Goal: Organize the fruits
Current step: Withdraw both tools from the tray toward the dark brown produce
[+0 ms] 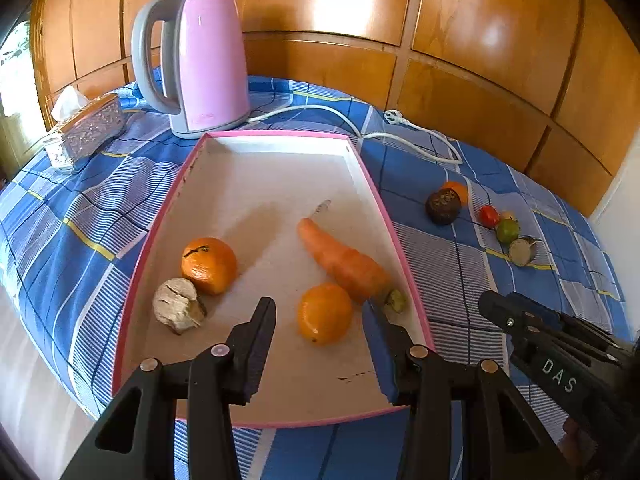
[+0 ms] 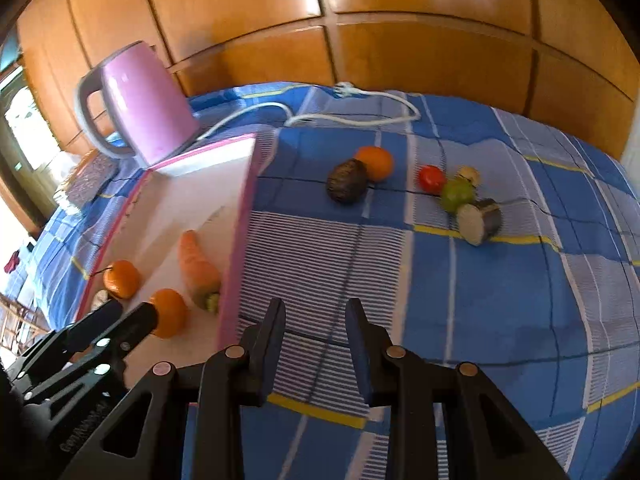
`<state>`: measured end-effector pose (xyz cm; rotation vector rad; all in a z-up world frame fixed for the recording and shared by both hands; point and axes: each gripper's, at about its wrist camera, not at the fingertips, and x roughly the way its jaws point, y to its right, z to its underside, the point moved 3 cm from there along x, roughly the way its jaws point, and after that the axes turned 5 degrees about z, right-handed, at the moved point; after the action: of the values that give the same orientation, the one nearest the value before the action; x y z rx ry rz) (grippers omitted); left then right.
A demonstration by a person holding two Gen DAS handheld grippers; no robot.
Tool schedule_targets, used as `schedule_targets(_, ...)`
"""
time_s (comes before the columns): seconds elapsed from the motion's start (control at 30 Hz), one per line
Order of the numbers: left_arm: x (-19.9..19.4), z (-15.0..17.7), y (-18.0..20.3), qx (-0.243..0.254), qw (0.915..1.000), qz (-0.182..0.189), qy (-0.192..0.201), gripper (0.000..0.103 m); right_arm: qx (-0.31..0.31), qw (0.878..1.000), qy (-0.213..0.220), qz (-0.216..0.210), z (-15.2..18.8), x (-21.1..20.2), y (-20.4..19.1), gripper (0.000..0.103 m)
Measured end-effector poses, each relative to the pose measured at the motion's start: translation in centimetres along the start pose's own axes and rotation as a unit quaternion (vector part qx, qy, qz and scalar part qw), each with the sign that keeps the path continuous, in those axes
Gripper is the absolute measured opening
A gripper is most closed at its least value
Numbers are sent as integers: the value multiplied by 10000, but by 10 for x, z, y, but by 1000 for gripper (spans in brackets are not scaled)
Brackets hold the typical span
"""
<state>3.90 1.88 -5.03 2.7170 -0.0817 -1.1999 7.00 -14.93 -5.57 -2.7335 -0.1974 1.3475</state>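
Left wrist view: the left gripper (image 1: 320,312) hangs over the pink-rimmed tray (image 1: 404,256), jaws partly apart and clamping nothing; an orange (image 1: 324,314) lies on the tray floor between the fingertips, untouched as far as can be seen. Beside it lie a carrot (image 1: 344,258), a second orange with a stem (image 1: 209,266) and a cracked pale lump (image 1: 178,310). At lower right, the right gripper (image 1: 490,305) bears the white letters "DAS". A faint mark on the pink kettle (image 1: 208,60) at upper left is unreadable.

Right wrist view: the right gripper (image 2: 316,312) hovers over bare checked cloth (image 2: 500,300) just right of the tray's long edge, jaws narrowly apart and empty. Well beyond it, at centre and upper right, sit a dark fruit (image 2: 346,181) touching an orange one (image 2: 376,163), a red fruit (image 2: 431,179), a green one (image 2: 457,195) and a cut piece (image 2: 478,222). Open cloth stretches between.
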Motion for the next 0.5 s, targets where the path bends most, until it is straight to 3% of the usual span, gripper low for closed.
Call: schedule_targets(0.5,9,-3,24,259,9994,217,-78,46,658,9967,-111,472,7,6,61,31)
